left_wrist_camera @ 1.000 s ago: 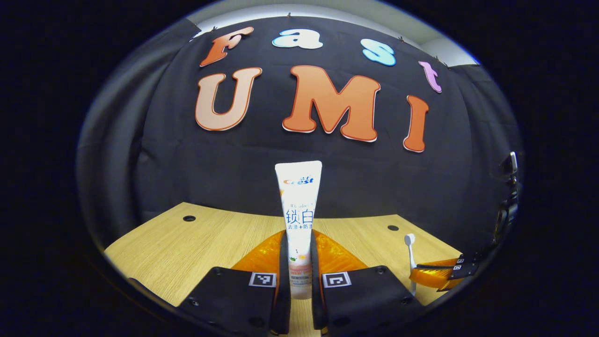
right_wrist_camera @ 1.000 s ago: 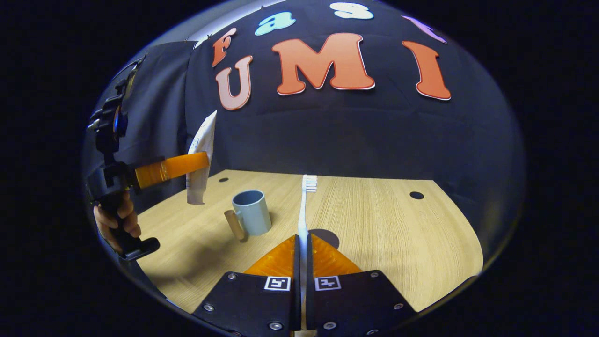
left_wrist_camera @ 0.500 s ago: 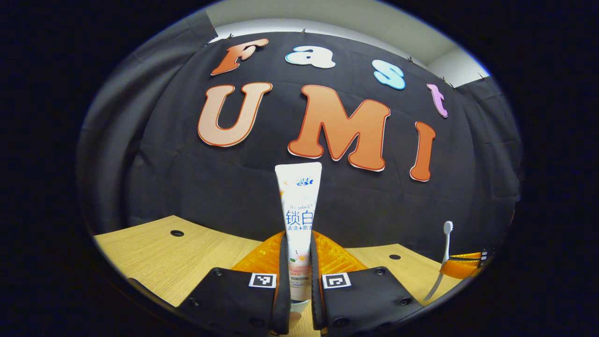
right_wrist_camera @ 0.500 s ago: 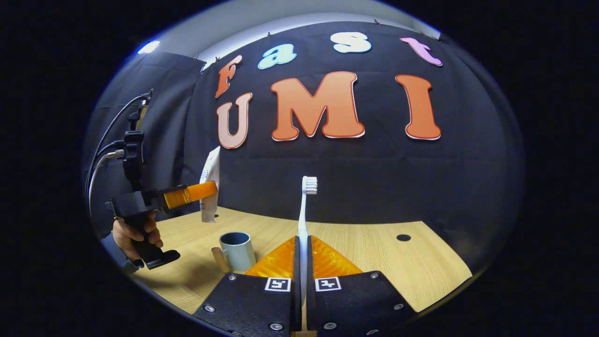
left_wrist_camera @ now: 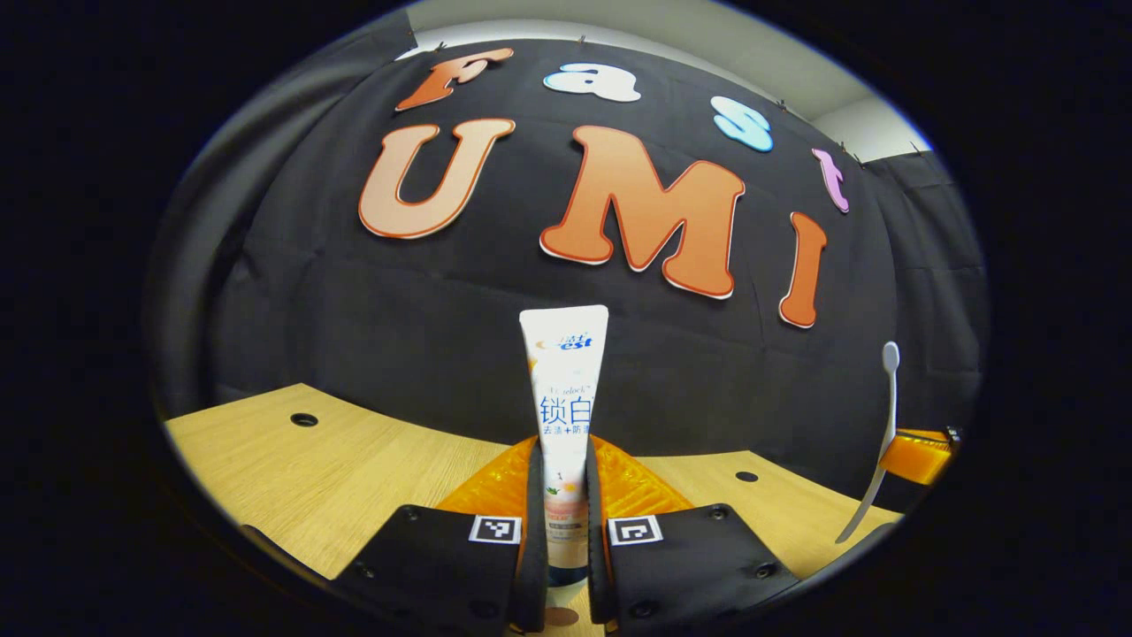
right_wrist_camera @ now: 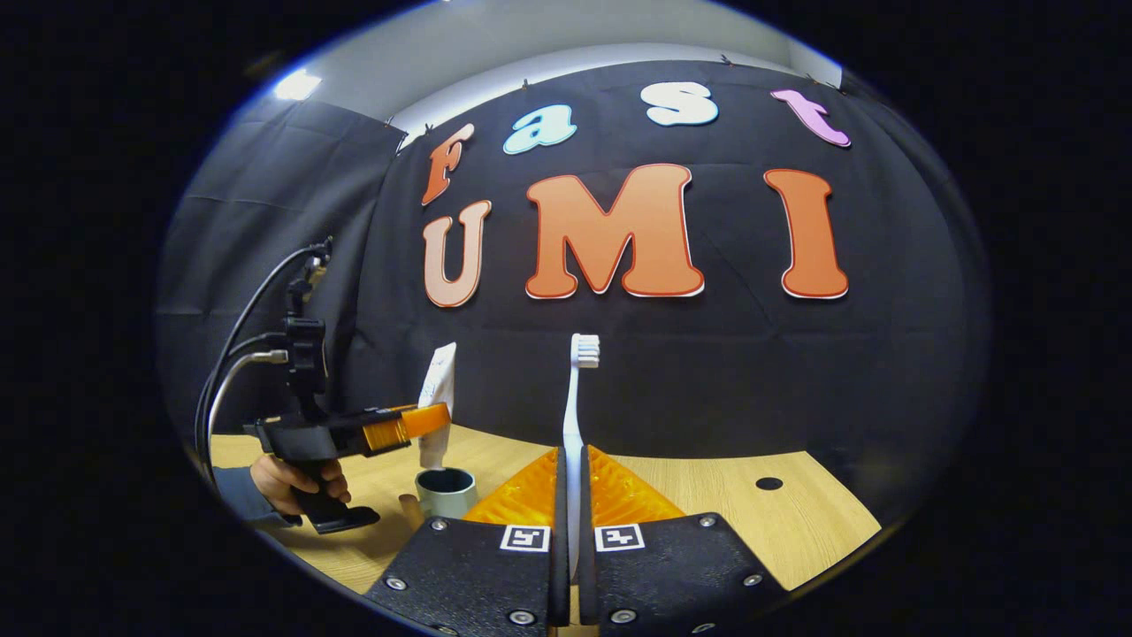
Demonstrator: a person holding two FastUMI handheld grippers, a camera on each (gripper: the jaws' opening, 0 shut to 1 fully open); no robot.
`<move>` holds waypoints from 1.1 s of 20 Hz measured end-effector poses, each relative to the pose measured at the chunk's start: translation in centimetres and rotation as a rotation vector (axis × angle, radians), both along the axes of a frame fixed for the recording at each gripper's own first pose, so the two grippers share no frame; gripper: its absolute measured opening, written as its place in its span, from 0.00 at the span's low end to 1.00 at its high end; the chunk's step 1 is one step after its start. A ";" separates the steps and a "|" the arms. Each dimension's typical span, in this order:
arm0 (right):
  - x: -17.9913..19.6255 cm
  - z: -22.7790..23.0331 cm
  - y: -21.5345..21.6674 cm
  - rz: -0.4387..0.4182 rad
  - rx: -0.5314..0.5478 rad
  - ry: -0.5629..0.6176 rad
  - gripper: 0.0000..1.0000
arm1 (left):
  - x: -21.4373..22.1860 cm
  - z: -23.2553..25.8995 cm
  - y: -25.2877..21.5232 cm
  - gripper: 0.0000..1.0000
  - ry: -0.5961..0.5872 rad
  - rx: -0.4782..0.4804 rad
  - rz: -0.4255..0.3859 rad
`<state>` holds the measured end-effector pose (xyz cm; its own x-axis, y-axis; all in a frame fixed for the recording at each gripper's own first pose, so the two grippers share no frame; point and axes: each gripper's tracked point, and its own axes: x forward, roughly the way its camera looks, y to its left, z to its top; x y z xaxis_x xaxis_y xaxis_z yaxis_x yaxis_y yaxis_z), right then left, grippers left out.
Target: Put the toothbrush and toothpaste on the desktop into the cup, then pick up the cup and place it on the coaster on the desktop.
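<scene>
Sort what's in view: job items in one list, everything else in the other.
Job: toothpaste tube in left gripper; toothbrush in right gripper; grey cup.
Other: wooden desktop with cable holes; cables; person's hand.

right tool [right_wrist_camera: 570, 531] gripping upright toothbrush [right_wrist_camera: 577, 389]

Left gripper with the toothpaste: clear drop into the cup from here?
Probably yes. In the right gripper view the left gripper holds the toothpaste upright just above the open cup, with nothing between them.
</scene>
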<state>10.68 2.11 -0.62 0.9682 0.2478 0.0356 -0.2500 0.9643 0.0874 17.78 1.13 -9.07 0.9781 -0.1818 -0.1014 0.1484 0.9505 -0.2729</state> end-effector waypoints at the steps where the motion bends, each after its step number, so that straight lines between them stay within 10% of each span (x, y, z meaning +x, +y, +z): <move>1: 0.2 0.2 0.2 0.004 -0.002 -0.008 0.05 | 0.3 -0.6 -0.1 0.22 0.010 -0.005 -0.005; 22: 4.6 3.1 8.6 0.144 0.180 -0.086 0.05 | -2.9 -4.0 2.3 0.34 0.070 0.076 -0.028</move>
